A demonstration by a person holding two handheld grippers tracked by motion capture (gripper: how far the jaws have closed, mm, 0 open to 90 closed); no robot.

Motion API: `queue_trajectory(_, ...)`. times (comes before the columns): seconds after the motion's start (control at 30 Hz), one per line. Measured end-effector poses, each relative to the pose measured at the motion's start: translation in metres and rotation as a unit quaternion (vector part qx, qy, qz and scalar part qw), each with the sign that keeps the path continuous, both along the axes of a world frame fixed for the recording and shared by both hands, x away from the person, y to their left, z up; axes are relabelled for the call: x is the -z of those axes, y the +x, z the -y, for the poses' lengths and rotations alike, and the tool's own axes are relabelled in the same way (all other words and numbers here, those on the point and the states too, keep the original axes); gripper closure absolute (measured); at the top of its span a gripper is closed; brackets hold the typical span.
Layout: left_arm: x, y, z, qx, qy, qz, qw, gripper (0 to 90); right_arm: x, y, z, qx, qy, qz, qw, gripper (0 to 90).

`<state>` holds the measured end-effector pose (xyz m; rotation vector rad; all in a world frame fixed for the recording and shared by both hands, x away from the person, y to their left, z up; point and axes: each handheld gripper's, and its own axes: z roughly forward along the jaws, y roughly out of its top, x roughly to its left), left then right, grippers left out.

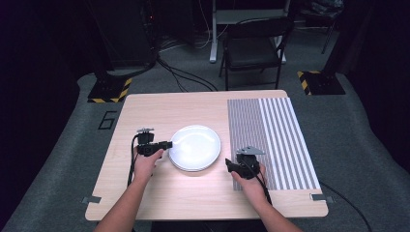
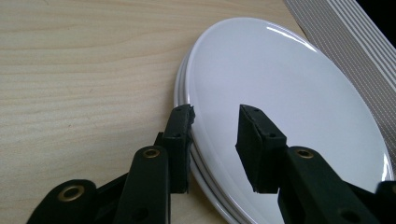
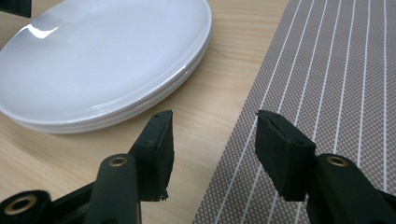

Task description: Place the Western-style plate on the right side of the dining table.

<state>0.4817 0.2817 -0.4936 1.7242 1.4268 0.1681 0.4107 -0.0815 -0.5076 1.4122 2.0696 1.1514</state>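
Left gripper view: left hand-held gripper [image 2: 215, 116] spread astride plate stack [image 2: 280, 93] rim; right hand-held gripper [image 3: 212, 123] spread, over mat [image 3: 336, 93] edge

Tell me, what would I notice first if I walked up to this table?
The shiny white plates, stacked in the middle of the wooden table. The left tongs are open, with one tip outside the stack's rim and the other above the top plate. To the right lies a striped grey mat, with the open right tongs over its edge.
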Motion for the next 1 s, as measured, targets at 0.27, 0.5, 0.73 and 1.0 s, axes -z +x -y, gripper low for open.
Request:
queue_trajectory(0.27,0.002,0.002,0.002,0.002,-0.003,-0.009,1.0000,65.4,-0.003,0.011,-0.007,0.007,0.004,0.001,1.0000,47.4)
queue_trajectory(0.5,0.003,0.002,0.001,0.004,-0.009,-0.012,0.9999,65.1,-0.007,0.024,-0.013,0.012,0.019,-0.002,0.9997,45.6)
queue_trajectory(0.73,0.004,0.002,0.002,0.006,-0.010,-0.013,0.9999,63.7,-0.005,0.036,-0.026,0.009,0.021,-0.010,0.9997,44.1)
queue_trajectory(1.0,0.005,0.001,0.001,0.011,-0.017,-0.013,0.9997,63.1,0.004,0.049,-0.036,0.015,0.025,-0.033,0.9990,41.6)
